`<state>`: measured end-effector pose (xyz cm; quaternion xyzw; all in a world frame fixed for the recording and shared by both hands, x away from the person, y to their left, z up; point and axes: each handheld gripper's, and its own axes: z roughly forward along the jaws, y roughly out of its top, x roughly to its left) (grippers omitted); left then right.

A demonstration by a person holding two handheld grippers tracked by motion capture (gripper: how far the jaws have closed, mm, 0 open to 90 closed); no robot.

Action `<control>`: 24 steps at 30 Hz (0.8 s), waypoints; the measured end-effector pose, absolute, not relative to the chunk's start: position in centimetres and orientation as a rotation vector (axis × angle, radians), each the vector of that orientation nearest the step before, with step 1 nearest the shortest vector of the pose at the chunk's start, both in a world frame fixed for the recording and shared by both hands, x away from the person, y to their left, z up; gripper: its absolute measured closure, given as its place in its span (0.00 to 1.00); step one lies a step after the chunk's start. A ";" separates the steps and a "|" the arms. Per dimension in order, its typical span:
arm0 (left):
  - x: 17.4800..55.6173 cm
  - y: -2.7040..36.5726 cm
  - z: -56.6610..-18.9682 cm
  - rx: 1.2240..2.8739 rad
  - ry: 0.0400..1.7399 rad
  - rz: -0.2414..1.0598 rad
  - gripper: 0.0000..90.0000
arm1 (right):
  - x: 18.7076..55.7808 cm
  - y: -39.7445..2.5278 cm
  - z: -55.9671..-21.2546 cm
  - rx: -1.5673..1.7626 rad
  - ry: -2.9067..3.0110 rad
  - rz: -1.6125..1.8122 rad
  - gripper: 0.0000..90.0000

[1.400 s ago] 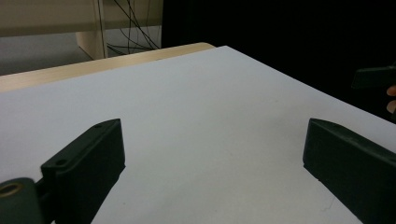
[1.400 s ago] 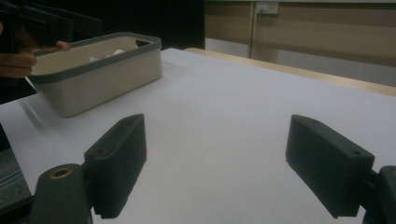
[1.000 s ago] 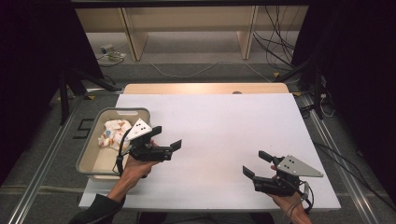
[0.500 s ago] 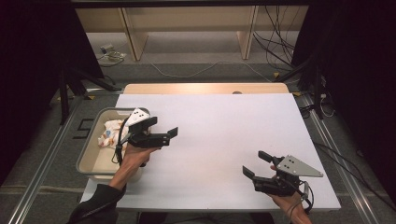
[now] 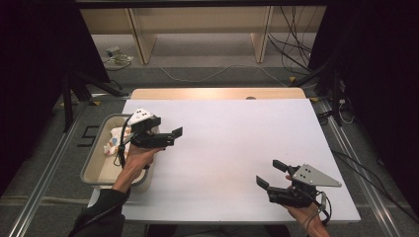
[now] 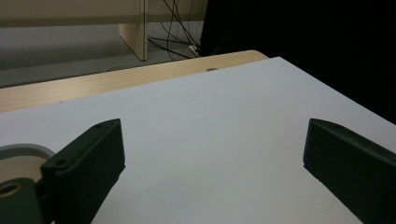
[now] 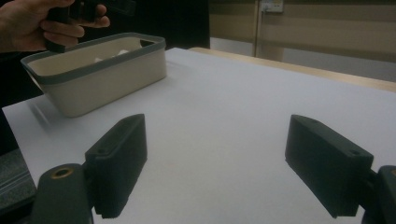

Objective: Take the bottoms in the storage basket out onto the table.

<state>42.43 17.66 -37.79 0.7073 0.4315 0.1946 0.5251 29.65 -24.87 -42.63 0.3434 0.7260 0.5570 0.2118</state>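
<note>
High view: left gripper [image 5: 170, 137] released, hides part of bin [image 5: 94, 163]; contents indistinct; right gripper [image 5: 271, 174] released.

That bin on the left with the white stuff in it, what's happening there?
A person holds a claw in each hand at a white table. The left claw hovers open and empty by the bin, which holds some white things. The right claw waits open and empty near the table's front edge. Nothing is gripped.
</note>
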 end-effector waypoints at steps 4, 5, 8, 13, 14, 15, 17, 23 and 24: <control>42.9 18.8 -38.0 1.725 1.061 0.496 0.05 | 29.7 -24.8 -42.6 0.953 2.020 1.549 0.24; 43.1 19.1 -37.9 1.728 1.066 0.506 0.05 | 29.7 -24.8 -42.6 0.952 2.020 1.546 0.24; 43.4 20.0 -37.7 1.699 1.090 0.507 0.05 | 29.7 -24.8 -42.6 0.949 2.024 1.548 0.24; 43.8 21.1 -37.5 1.699 1.117 0.525 0.05 | 29.7 -24.8 -42.6 0.951 2.023 1.553 0.24; 43.9 21.3 -37.6 1.699 1.124 0.529 0.05 | 29.7 -24.8 -42.6 0.951 2.023 1.553 0.24; 44.0 21.5 -37.6 1.704 1.131 0.533 0.05 | 29.7 -24.8 -42.6 0.951 2.023 1.553 0.24; 44.1 21.8 -37.8 1.707 1.150 0.540 0.05 | 29.7 -24.8 -42.6 0.947 2.022 1.556 0.24; 44.5 23.1 -38.2 1.720 1.212 0.556 0.05 | 29.7 -24.8 -42.6 0.944 2.027 1.554 0.24; 44.6 23.3 -38.3 1.720 1.225 0.554 0.05 | 29.7 -24.8 -42.6 0.942 2.026 1.558 0.24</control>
